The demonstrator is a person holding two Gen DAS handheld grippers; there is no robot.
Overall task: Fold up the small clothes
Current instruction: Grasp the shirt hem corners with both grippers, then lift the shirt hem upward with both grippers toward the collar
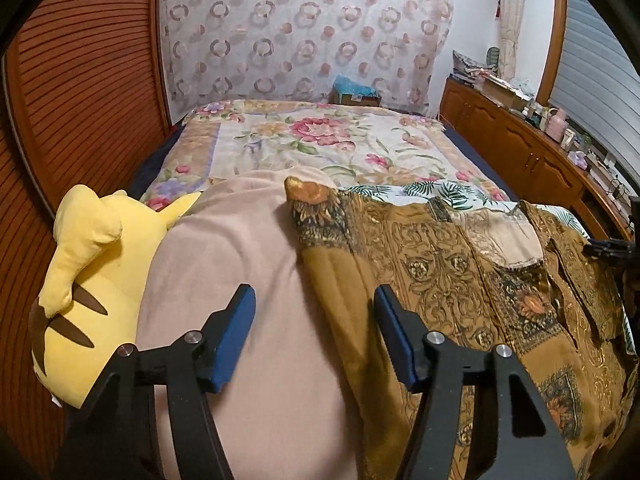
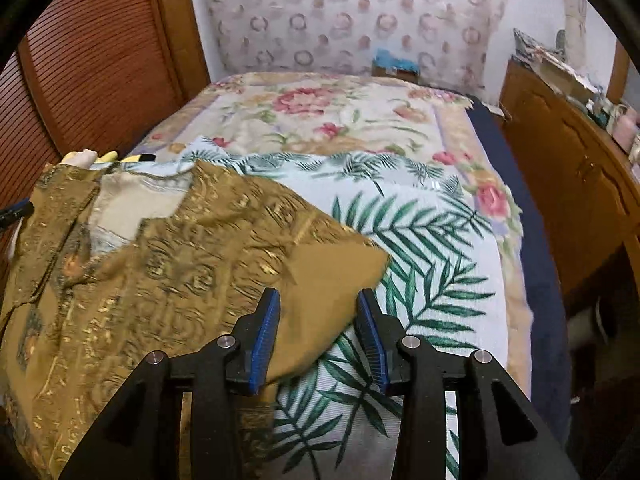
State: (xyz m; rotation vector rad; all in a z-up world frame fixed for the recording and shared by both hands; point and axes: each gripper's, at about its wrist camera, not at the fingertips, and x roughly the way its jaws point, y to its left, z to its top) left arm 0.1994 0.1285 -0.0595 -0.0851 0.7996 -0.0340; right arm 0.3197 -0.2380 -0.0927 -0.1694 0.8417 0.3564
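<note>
Across the bed (image 2: 540, 288), near the palm-leaf cloth (image 2: 432, 240), lies the ochre patterned garment (image 1: 460, 264), both sets of jaws open around its left and right edges, likely about to pinch before folding.

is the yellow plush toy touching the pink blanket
Touching. The left wrist view shows the yellow plush toy lying against the pink blanket, no gap between them.

Gold-brown patterned garment (image 2: 168, 248) lies spread, partly folded, on the bed.
</note>
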